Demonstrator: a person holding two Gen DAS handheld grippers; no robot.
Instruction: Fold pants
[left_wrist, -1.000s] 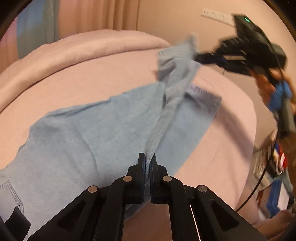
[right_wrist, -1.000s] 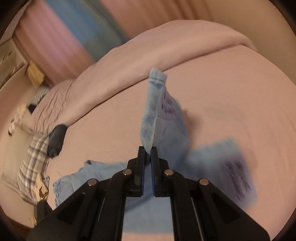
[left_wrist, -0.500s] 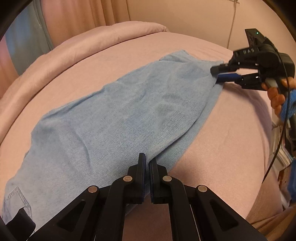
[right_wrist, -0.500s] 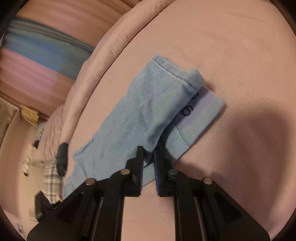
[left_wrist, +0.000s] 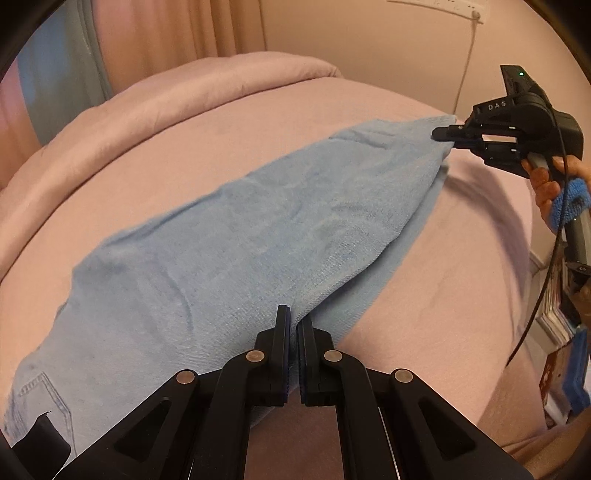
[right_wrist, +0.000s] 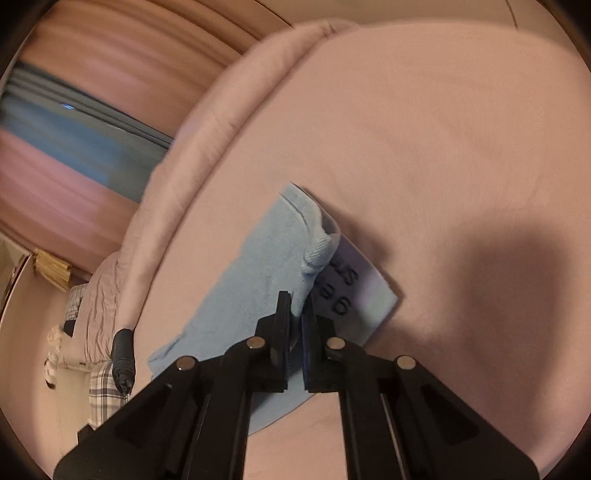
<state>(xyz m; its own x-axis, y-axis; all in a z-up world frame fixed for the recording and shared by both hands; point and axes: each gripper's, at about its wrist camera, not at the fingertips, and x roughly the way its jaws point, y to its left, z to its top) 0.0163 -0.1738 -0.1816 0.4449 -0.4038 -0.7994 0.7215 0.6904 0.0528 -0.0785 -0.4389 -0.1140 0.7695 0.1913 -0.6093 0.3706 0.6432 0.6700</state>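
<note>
light blue pants (left_wrist: 258, 236) lay lengthwise across the pink bed (left_wrist: 184, 122), legs stacked one on the other. left gripper (left_wrist: 293, 325) clenched on the near fold edge, right gripper (right_wrist: 295, 306) clenched on the hem end. crosswise folds seemingly still left.

Lettering "DAS", pale on black, on the body of the right gripper (left_wrist: 448, 137), seen from the left wrist view. Dark print on a pale label (right_wrist: 364, 291) at the hem of the pants (right_wrist: 255, 288), right wrist view: upside-down digits reading about "96", further characters above them partly covered by cloth and not legible.
</note>
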